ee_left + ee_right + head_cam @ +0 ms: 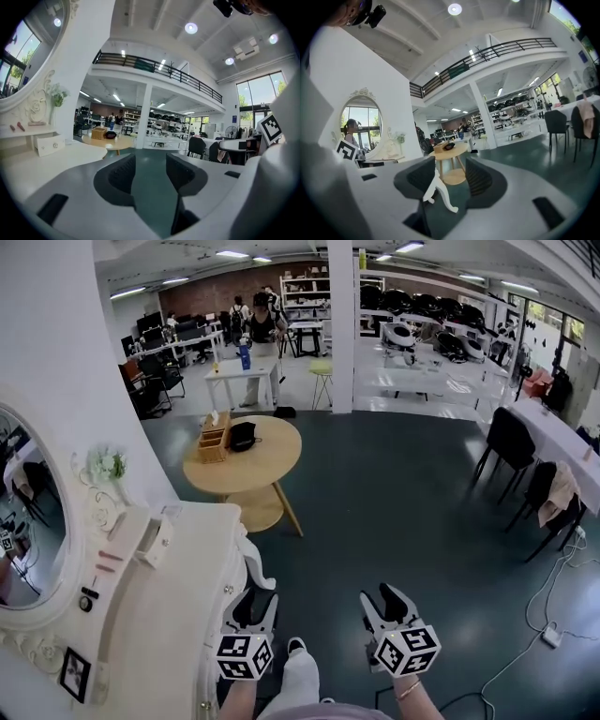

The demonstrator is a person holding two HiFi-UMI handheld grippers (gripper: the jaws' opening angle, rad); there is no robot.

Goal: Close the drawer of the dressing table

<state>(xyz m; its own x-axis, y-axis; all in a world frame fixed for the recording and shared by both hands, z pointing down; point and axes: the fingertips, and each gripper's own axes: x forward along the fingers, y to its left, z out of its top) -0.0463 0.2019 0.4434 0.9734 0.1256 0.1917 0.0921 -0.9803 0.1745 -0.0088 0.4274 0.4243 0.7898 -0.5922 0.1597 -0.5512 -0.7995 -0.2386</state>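
Note left claw and right claw spread, pinching nothing. Expect rigid, easy-sliding drawer (front hidden below bench edge); push flat at front centre.

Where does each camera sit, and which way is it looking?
Head view: on the person's head, facing forward and down at the dressing table, left hand-held gripper, right hand-held gripper and a leg.
Left gripper view: on the left hand-held gripper, facing along its open, empty jaws across the room.
Right gripper view: on the right hand-held gripper, facing along its open jaws toward the round wooden table.
Shared: all three show that table.
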